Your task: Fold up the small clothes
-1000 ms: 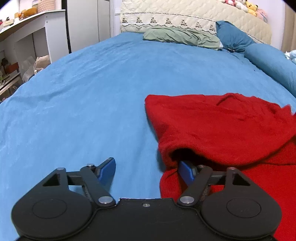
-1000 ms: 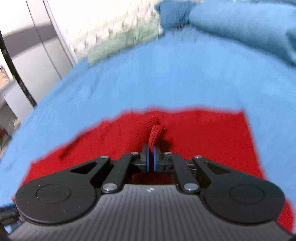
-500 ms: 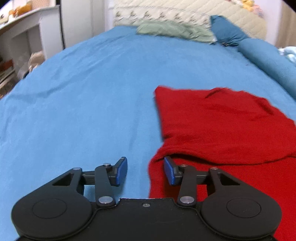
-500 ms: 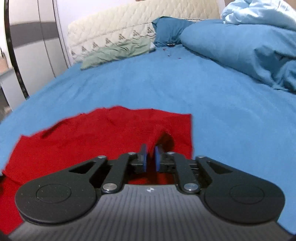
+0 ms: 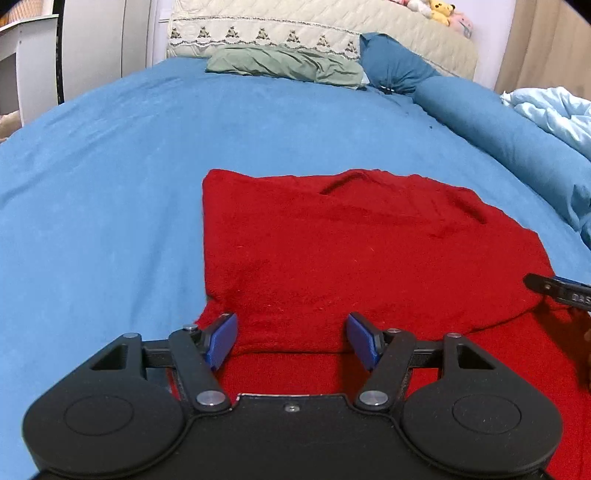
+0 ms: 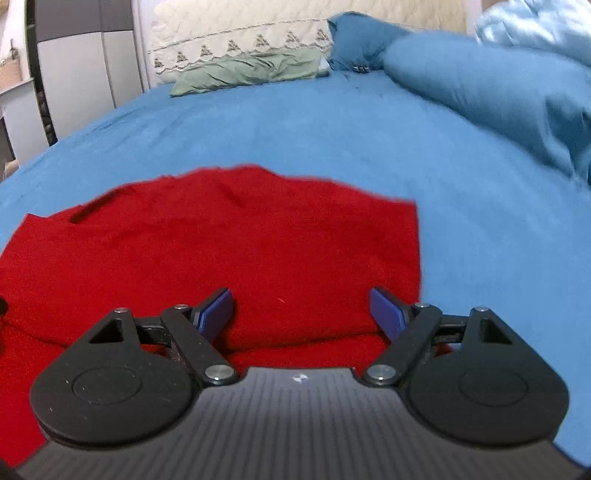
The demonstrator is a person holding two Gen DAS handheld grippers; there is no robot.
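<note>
The red knit garment [image 5: 369, 258] lies on the bed's blue cover [image 5: 110, 184], its far part laid back over the near part, so a soft folded edge runs just ahead of both sets of fingers. Your left gripper [image 5: 291, 338] is released, jaws wide, above the fold's left end; your right gripper [image 6: 303, 312] is likewise spread and holds nothing, near the garment's right edge.

The top layer has a crease and a small ridge near its far edge. If you sweep low across it, the loose knit will likely snag on a finger and drag the fold open. The bed is soft, so pressing down may bunch the cloth.

Beyond lie a green pillow [image 5: 288, 68], dark blue cushions [image 5: 395, 70], a quilted headboard [image 5: 295, 26] with plush toys [image 5: 439, 9], a rumpled pale duvet [image 5: 554, 110], and white cupboards [image 5: 103, 40] on the left.
</note>
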